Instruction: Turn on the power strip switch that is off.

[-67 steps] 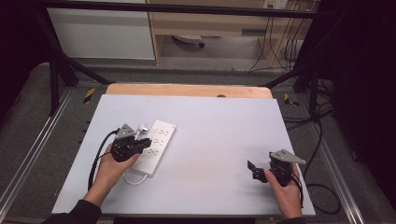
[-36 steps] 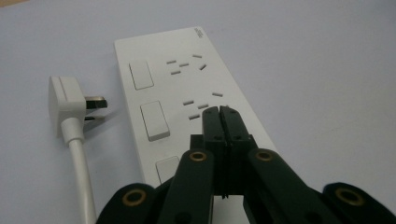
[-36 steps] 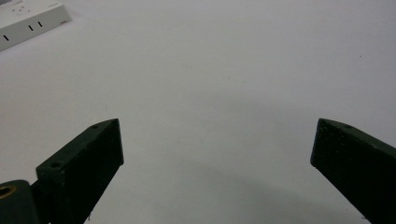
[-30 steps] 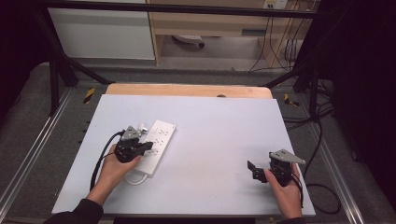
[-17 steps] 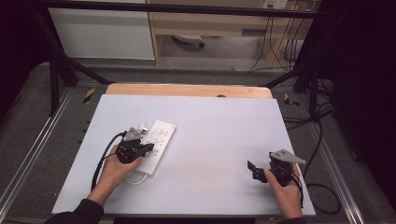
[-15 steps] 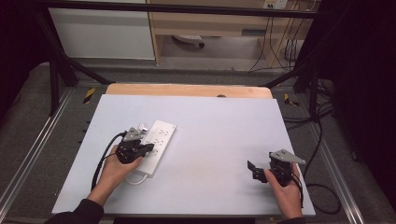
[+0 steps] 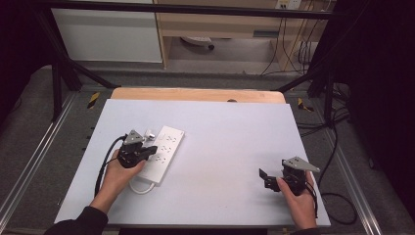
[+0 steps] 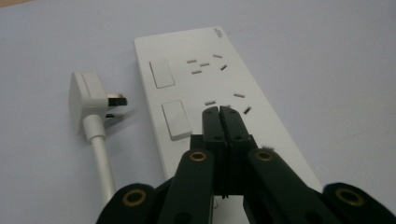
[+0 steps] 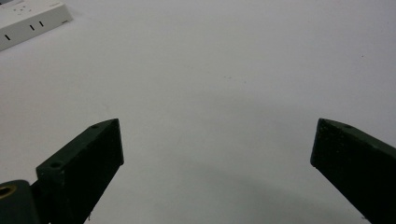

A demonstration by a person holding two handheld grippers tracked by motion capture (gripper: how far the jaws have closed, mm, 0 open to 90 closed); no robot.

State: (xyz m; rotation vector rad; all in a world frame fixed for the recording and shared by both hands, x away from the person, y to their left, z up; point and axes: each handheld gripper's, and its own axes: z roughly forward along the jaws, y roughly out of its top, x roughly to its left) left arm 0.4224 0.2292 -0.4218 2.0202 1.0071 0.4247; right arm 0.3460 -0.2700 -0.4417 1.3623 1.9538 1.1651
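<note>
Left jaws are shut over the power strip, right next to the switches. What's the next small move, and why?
Probably ease the left gripper down and slightly toward the nearer rocker switch on the power strip, then press it. Its jaws are closed together with nothing between them, hovering just beside that switch, like a poking tip. The plug lies unplugged beside the strip, and the right gripper waits open, far off.

This looks like a lab or a test room: a pale table (image 7: 230,132) stands inside a black metal frame (image 7: 58,73), bundles of cables (image 7: 298,49) hang behind it, and plain cabinets (image 7: 107,34) stand on grey carpet (image 7: 29,117)
</note>
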